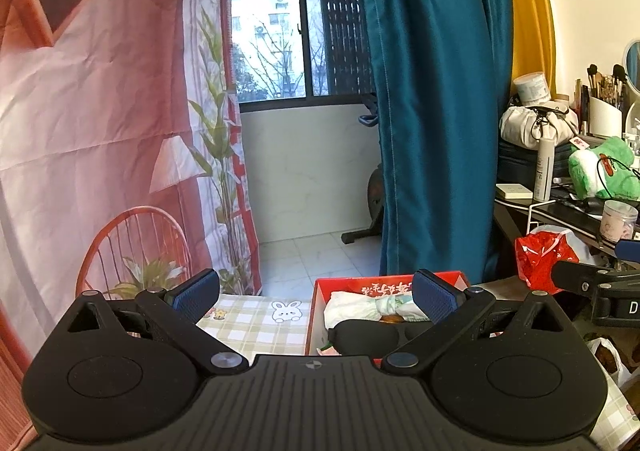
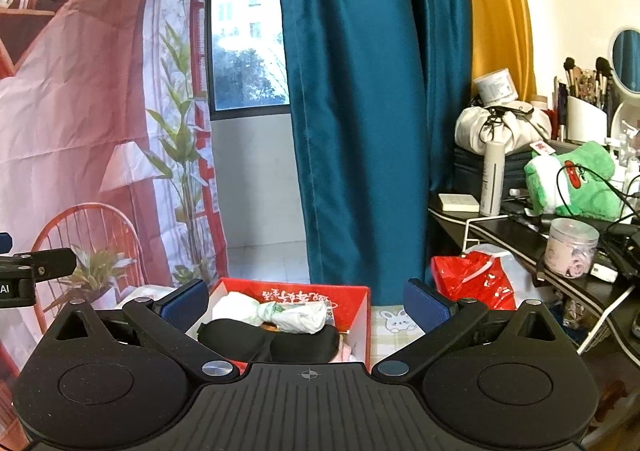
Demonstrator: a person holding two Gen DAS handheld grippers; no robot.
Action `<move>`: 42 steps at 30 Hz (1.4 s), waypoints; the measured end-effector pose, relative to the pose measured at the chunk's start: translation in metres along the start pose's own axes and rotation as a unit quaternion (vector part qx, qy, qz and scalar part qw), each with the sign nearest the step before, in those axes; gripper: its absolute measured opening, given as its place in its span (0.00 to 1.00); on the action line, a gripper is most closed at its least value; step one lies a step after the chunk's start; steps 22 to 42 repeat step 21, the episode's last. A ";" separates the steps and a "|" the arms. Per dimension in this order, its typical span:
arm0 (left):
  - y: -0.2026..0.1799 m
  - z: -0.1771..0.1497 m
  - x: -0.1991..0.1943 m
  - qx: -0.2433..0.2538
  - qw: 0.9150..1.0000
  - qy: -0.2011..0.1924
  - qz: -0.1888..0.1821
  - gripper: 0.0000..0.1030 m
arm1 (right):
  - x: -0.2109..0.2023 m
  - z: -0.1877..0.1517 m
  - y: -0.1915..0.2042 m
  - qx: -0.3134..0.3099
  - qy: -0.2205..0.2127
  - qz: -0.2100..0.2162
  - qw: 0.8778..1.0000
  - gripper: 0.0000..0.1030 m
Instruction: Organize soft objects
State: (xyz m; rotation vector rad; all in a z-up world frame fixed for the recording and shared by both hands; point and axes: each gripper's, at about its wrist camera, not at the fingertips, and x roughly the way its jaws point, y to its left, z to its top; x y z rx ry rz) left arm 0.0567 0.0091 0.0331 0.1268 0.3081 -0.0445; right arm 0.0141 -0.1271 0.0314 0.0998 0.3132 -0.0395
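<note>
The black eye mask and a white rolled bundle lie in the red box at lower centre of your right view. Your left gripper and right gripper hover spread wide, holding nothing, above the checked tablecloth.

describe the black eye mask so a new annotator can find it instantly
Start at the red box on the checked tablecloth, in front of the teal curtain. Inside it, nearest the camera, lies the black eye mask. Two padded domed cups, matte black, set it apart from the white rolled bundle behind it.
</note>
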 end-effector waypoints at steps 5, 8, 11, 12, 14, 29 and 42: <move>-0.001 -0.001 -0.002 -0.001 1.000 0.002 -0.002 1.00 | -0.002 0.000 0.003 -0.004 -0.001 -0.001 1.000 1.00; 0.000 0.000 -0.001 -0.003 1.000 0.003 -0.003 1.00 | -0.002 0.001 0.003 -0.006 -0.001 -0.001 1.000 1.00; 0.001 -0.001 -0.002 -0.007 1.000 0.005 -0.003 1.00 | -0.003 0.001 0.004 -0.008 -0.002 -0.001 1.000 1.00; 0.002 -0.001 -0.002 -0.009 1.000 0.006 -0.003 1.00 | -0.003 0.001 0.004 -0.008 -0.003 -0.002 1.000 1.00; 0.003 -0.001 -0.002 -0.012 1.000 0.007 -0.004 1.00 | -0.003 0.001 0.004 -0.008 -0.002 -0.001 1.000 1.00; 0.003 -0.001 -0.003 -0.016 1.000 0.005 -0.003 1.00 | -0.004 0.002 0.006 -0.011 -0.003 0.000 1.000 1.00; 0.003 -0.001 -0.003 -0.016 1.000 0.005 -0.003 1.00 | -0.004 0.002 0.006 -0.011 -0.003 0.000 1.000 1.00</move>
